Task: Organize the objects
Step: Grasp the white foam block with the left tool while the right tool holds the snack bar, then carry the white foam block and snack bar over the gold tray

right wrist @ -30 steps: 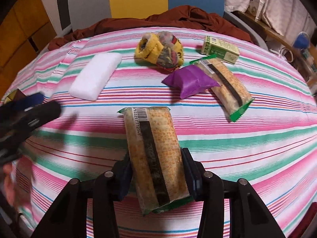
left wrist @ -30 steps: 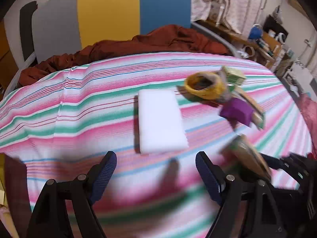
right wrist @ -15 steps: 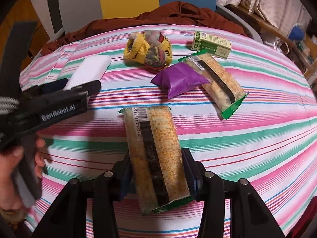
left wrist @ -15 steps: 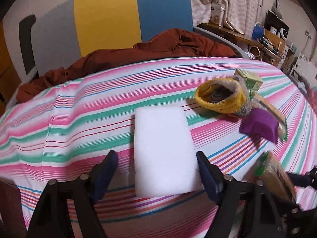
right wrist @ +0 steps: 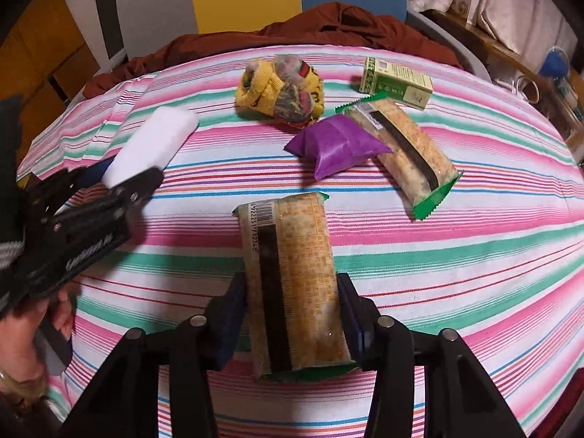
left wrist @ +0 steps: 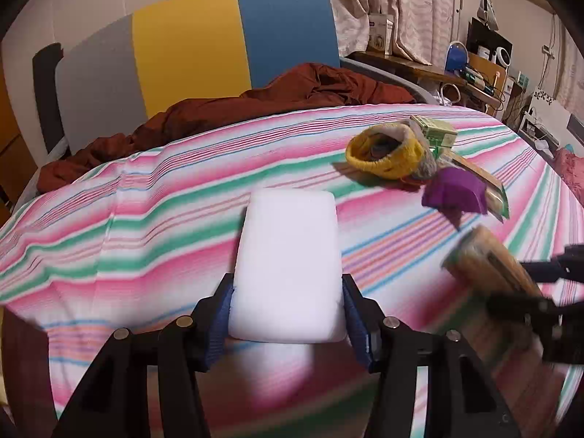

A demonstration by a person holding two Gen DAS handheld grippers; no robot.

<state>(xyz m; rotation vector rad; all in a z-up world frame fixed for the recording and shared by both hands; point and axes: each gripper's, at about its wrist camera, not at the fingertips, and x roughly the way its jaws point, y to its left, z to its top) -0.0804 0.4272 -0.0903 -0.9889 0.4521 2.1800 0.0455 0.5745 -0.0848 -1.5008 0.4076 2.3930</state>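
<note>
On the bed [right wrist: 456, 262], which has a sheet with pink, green and white stripes, all the things of the task are spread. Behind it a rust-brown blanket [left wrist: 284, 98] lies crumpled in front of a headboard [left wrist: 204, 40] with grey, yellow and blue panels.

The left claw [left wrist: 288, 314] is closing around the near end of a white foam block [left wrist: 288, 259]; the block lies flat on the sheet, and both blue pads touch its sides. In the right wrist view the same block [right wrist: 157, 142] is at the left of the bed, with a hand [right wrist: 22, 332] holding the tool.

The right claw [right wrist: 292, 314] grips a long snack packet [right wrist: 292, 273] with a barcode and a dark band; the packet is pressed between the two pads and points away over the sheet.

Farther back, a second snack packet [right wrist: 405, 146] with green ends lies tilted, and a purple pouch [right wrist: 335, 146] rests against its left side, touching it. Just behind the pouch is a yellow rolled sock bundle [right wrist: 281, 95]. A small green and cream carton [right wrist: 398, 82] lies to the right of the bundle, close to the far end of the second packet.
</note>
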